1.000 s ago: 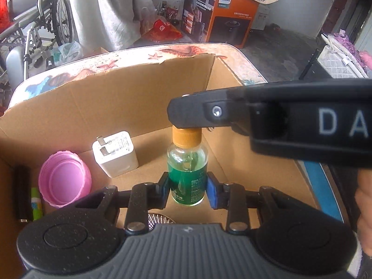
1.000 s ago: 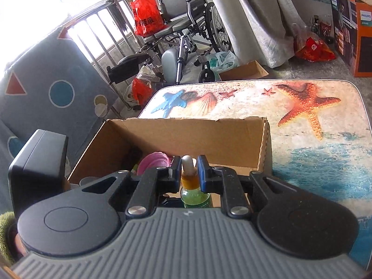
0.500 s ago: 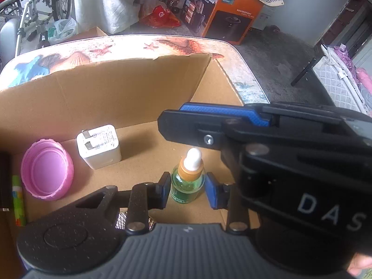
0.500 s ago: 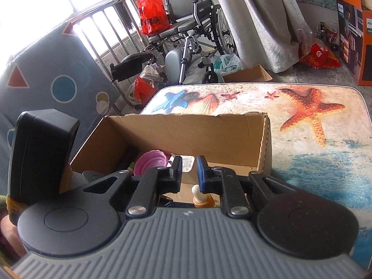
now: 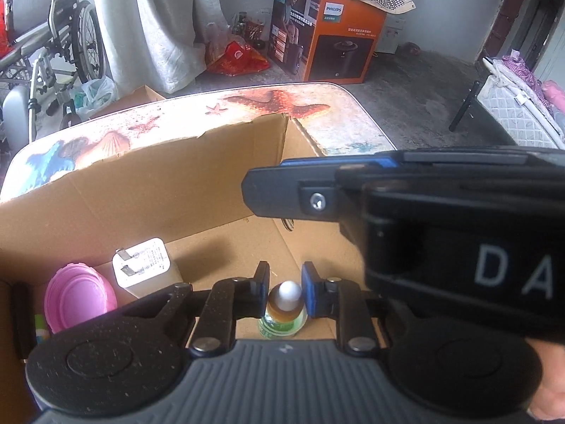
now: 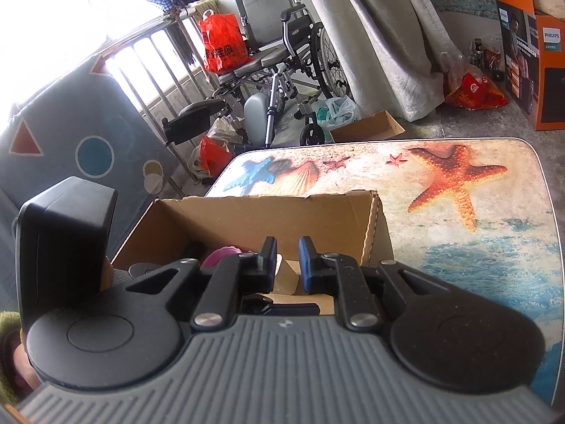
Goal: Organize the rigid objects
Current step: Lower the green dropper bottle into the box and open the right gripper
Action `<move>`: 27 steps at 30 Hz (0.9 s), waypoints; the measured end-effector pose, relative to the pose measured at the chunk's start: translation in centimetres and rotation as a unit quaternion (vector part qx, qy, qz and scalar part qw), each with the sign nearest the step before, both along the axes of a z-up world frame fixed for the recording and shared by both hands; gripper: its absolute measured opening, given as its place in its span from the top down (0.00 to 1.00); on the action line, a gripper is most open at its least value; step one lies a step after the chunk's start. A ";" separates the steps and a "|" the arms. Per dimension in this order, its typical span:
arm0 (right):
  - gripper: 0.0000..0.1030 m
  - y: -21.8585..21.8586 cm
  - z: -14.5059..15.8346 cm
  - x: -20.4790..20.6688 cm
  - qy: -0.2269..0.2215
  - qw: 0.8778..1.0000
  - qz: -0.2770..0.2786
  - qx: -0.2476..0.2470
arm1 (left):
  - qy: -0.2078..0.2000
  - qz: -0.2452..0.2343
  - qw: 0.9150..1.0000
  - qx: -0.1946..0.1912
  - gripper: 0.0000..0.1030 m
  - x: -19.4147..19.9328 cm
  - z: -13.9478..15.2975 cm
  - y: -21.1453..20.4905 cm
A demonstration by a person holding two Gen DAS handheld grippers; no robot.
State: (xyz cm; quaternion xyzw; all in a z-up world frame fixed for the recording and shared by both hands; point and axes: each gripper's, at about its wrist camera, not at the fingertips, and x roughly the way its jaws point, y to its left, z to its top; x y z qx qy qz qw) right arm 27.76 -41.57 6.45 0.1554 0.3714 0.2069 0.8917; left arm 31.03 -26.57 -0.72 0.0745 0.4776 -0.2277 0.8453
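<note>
A small green dropper bottle (image 5: 282, 321) with an orange collar and white tip stands upright on the floor of the cardboard box (image 5: 176, 190). My left gripper (image 5: 285, 293) hovers just above it. Its jaws are closing to a narrow gap, and the white tip shows through that gap from lower down, with neither pad pressing on it. My right gripper (image 6: 287, 265) is shut and empty over the box's near edge. In the left wrist view its black finger (image 5: 282, 194) reaches across above the bottle. A white charger (image 5: 144, 265) and a pink lid (image 5: 81, 300) lie in the box.
The box sits on a table (image 6: 459, 247) printed with starfish and shells. A green stick (image 5: 40, 328) and a dark item (image 5: 21, 318) lie at the box's left wall. Beyond the table stand a wheelchair (image 6: 282, 53) and an orange carton (image 5: 328, 35).
My left gripper came off the bottle's body, rose above it, and its jaws narrowed. My right gripper lifted off the dropper tip, and the bottle dropped out of its view.
</note>
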 end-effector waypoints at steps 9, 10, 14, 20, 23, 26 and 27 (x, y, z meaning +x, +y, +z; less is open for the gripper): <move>0.87 -1.4 0.2 -0.8 -0.007 1.000 -0.015 0.022 | -0.036 0.012 0.999 0.014 0.80 0.7 0.7 -1.1; 0.87 -1.6 0.2 -0.9 -0.008 0.999 -0.018 0.025 | -0.037 0.013 0.999 0.018 0.80 1.0 0.5 -1.4; 0.86 -2.6 0.6 -1.5 -0.013 0.999 -0.035 0.037 | -0.048 0.016 0.998 0.022 0.80 1.2 0.0 -1.5; 0.85 -3.8 1.4 -4.2 -0.013 0.997 -0.065 0.044 | -0.049 0.019 0.999 -0.013 0.39 -0.9 2.3 0.1; 0.81 -4.0 2.4 -6.9 -0.020 0.995 -0.081 0.049 | -0.069 0.016 0.997 -0.034 0.31 -3.5 4.6 1.7; 0.73 -3.7 4.0 -10.8 -0.042 0.993 -0.092 0.053 | -0.075 0.018 0.993 -0.087 0.22 -7.5 6.8 4.9; 0.70 -3.5 4.4 -12.0 -0.050 0.993 -0.094 0.055 | -0.078 0.018 0.991 -0.104 0.20 -9.0 7.3 6.0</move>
